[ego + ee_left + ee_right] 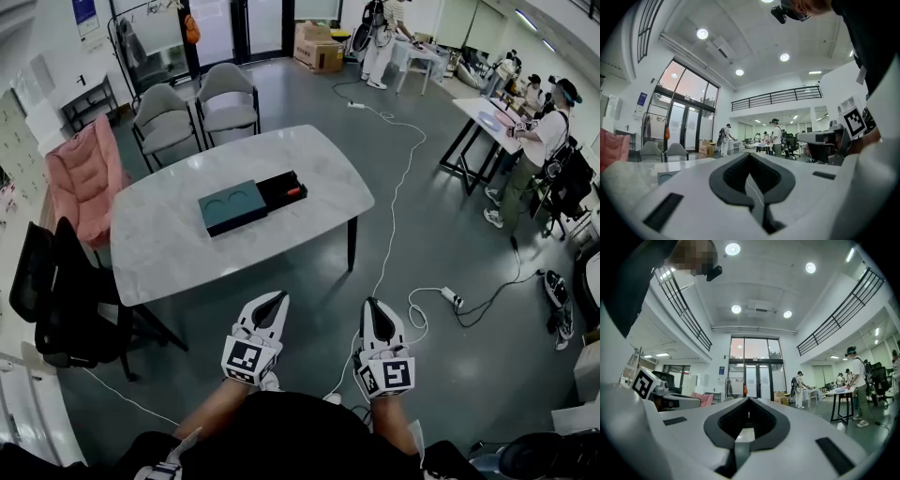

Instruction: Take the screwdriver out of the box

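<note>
right gripper (749,400): jaws together, nothing between | left gripper (693,402): at left | glass doors (752,373): straight ahead

- Bright, even indoor light comes from round ceiling lamps (732,248) at the top of both gripper views.
- Glass doors (754,376) glow, washed out.
- Heavy fisheye bending, with dark corners.
- Soft shadow lies under the table (187,253).
- The near foreground is blurred.

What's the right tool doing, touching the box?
Apart. Head view shows the right tool over the floor, well short of the table holding the box.
</note>
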A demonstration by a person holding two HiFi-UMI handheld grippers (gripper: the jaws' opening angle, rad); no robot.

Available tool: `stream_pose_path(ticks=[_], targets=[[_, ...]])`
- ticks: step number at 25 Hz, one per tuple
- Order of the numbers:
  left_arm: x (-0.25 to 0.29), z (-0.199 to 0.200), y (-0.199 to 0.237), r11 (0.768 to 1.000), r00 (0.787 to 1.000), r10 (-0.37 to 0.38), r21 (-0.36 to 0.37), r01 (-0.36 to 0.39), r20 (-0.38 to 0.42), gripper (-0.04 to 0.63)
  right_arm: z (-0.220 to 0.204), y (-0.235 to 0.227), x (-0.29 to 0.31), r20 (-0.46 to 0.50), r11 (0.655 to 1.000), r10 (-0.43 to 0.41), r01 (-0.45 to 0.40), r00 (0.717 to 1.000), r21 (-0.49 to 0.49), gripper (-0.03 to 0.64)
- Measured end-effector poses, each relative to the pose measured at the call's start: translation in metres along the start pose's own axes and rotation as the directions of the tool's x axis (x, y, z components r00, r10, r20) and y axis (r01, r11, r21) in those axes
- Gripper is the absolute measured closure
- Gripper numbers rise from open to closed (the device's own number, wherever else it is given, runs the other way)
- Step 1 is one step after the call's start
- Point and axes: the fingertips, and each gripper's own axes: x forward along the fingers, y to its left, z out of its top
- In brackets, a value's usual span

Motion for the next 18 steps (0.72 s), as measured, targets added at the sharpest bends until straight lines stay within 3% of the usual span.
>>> stream_pose_path(ticks=[13,18], targets=[[-0.021,-0.012,0.078,1.000,1.000,-0.016,-0.014,0.016,0.008,0.589,-0.007,0.053,0.052,0.006,0.998,-0.044,0.044,0.999,-0.037,0.594],[-0.021,-0.013,0.081,0.999,0.999,-0.052,-0.014,0.052,0.001,0.589,-0.013,0.052,0.057,-0.008,0.999,-0.044,0.044,0.999,-0.020,0.594]])
